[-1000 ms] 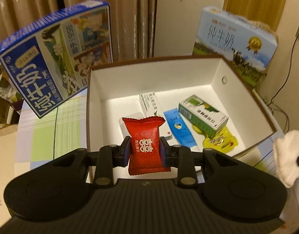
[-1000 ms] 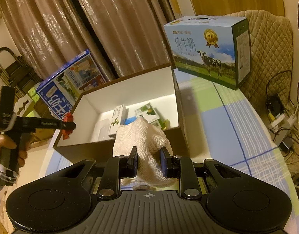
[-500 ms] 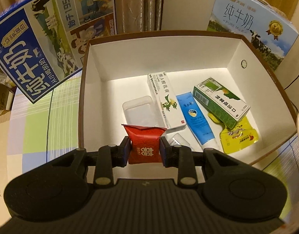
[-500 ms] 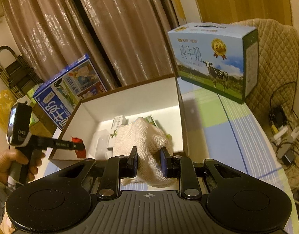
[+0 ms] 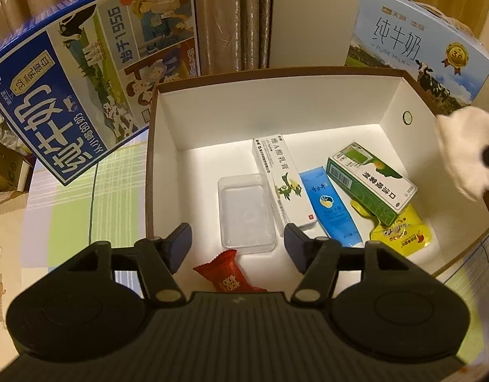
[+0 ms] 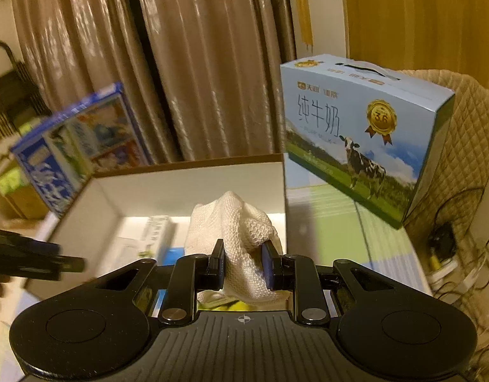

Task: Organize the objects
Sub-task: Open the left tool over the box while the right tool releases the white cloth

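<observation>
My left gripper (image 5: 238,238) is open above the near end of the brown box with white inside (image 5: 168,121). A red candy packet (image 5: 226,275) lies on the box floor just below it, free of the fingers. My right gripper (image 6: 243,262) is shut on a white knitted cloth (image 6: 234,222) and holds it over the box's right side (image 6: 284,191). The cloth also shows at the right edge of the left wrist view (image 5: 464,149). The left gripper appears blurred at the left of the right wrist view (image 6: 37,259).
In the box lie a clear plastic tray (image 5: 244,213), a white tube carton (image 5: 281,181), a blue tube (image 5: 332,207), a green-and-white carton (image 5: 370,184) and a yellow sachet (image 5: 402,235). A dark blue milk carton (image 5: 85,89) stands left, a light blue one (image 6: 365,133) right. Cables (image 6: 451,254) lie far right.
My left gripper opened and let go of the red candy packet, which now lies in the box. My right gripper moved forward with the cloth over the box.
</observation>
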`<action>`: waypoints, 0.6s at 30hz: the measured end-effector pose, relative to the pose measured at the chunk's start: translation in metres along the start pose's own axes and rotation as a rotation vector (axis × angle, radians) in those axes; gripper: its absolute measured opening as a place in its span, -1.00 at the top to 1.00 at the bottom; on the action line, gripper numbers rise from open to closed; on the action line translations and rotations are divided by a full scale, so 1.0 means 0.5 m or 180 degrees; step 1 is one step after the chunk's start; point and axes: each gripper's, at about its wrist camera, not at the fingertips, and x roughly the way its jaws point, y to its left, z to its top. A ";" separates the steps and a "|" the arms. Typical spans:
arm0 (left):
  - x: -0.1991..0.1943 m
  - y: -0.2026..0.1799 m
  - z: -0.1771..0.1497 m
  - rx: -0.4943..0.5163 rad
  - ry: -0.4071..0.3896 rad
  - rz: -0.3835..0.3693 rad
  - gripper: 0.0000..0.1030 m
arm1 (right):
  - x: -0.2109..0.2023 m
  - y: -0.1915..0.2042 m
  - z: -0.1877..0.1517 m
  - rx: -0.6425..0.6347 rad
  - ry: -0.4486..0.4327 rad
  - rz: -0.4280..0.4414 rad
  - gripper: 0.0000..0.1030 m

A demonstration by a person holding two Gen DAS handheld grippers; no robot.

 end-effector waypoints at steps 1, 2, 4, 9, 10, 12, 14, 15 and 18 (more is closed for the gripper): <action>0.000 0.001 0.001 -0.0003 -0.0003 0.0002 -0.16 | 0.013 -0.001 0.003 -0.0014 0.0015 -0.0019 0.61; 0.001 0.003 0.003 -0.0005 -0.0006 0.0008 -0.16 | 0.025 0.000 0.008 -0.0029 0.0023 -0.0023 0.61; 0.001 0.006 0.006 -0.0009 -0.0020 0.0015 -0.16 | 0.048 0.004 0.020 -0.0096 0.0023 -0.0035 0.61; 0.002 0.013 0.015 -0.0018 -0.0046 0.0039 -0.16 | 0.095 0.016 0.053 -0.0224 -0.0033 -0.0131 0.61; 0.002 0.014 0.016 -0.0022 -0.0051 0.0036 -0.16 | 0.105 0.018 0.059 -0.0236 -0.0042 -0.0153 0.61; 0.000 0.015 0.018 -0.0026 -0.0063 0.0032 -0.16 | 0.120 0.019 0.068 -0.0237 -0.0066 -0.0211 0.61; -0.002 0.016 0.020 -0.0024 -0.0077 0.0032 -0.17 | 0.138 0.017 0.078 -0.0208 -0.0017 -0.0180 0.58; -0.003 0.017 0.020 -0.0027 -0.0084 0.0030 -0.17 | 0.145 0.015 0.081 -0.0183 0.0032 -0.0121 0.51; -0.004 0.020 0.022 -0.0044 -0.0095 0.0021 -0.18 | 0.142 0.016 0.082 -0.0180 -0.0045 -0.0017 0.24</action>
